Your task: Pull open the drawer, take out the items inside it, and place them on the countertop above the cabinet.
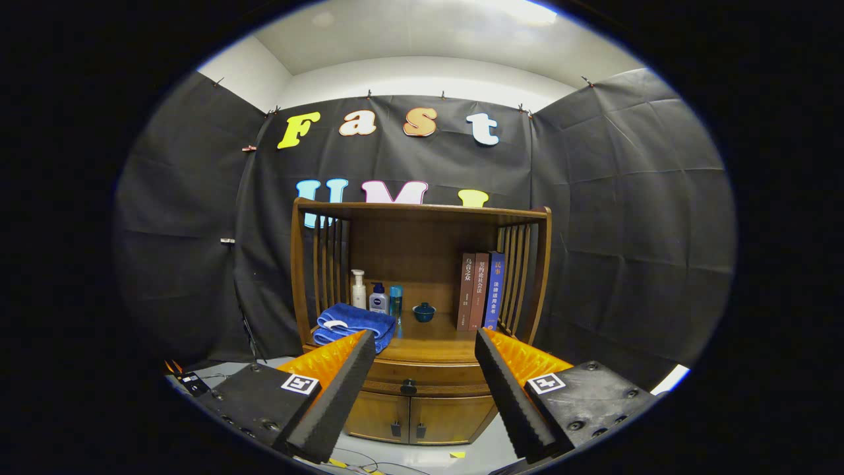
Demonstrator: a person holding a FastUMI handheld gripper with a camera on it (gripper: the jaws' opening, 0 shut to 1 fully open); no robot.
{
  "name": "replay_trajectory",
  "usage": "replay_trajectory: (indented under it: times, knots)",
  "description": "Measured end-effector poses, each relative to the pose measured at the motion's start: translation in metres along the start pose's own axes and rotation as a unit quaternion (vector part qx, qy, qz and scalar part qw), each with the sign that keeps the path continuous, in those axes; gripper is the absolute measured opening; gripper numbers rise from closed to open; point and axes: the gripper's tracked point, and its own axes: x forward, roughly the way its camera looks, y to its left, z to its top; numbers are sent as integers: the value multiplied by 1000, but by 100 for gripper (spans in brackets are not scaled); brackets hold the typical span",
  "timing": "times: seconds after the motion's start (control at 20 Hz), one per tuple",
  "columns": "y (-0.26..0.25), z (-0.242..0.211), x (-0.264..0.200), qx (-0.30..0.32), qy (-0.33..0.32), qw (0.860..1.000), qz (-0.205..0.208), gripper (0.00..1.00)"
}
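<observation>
- Gripper view: gripper (417,356) is backed off from the wooden cabinet (422,316), fingers spread wide, holding nothing, touching nothing.
- Drawer (422,380) sits shut under the countertop (432,340), dead ahead at 12 o'clock between the fingers; its dark knob (409,386) is centred in the gap. Looks like a line-up for the pull, my read.
- Items to take out are inside the closed drawer, so can't tell what they are.
- Two small doors (412,417) below the drawer, each with a dark handle near the centre seam.
- Countertop is already loaded: folded blue towel (351,323) at 10 o'clock from the knob, just beyond the left finger (336,389); pump bottle (358,290), two small bottles (386,300) and a little lidded pot (424,312) behind it; three books (481,290) upright at 1 o'clock against the slatted side.
- Free spot is mid-front of the countertop, so that's the likely drop zone.
- Step status: drawer not yet opened.
</observation>
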Motion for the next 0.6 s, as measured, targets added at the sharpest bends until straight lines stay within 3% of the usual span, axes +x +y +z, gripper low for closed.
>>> replay_trajectory:
  times: [0.6]
  knots:
    - [-7,-6,9,8,-27,1000,-3,99]
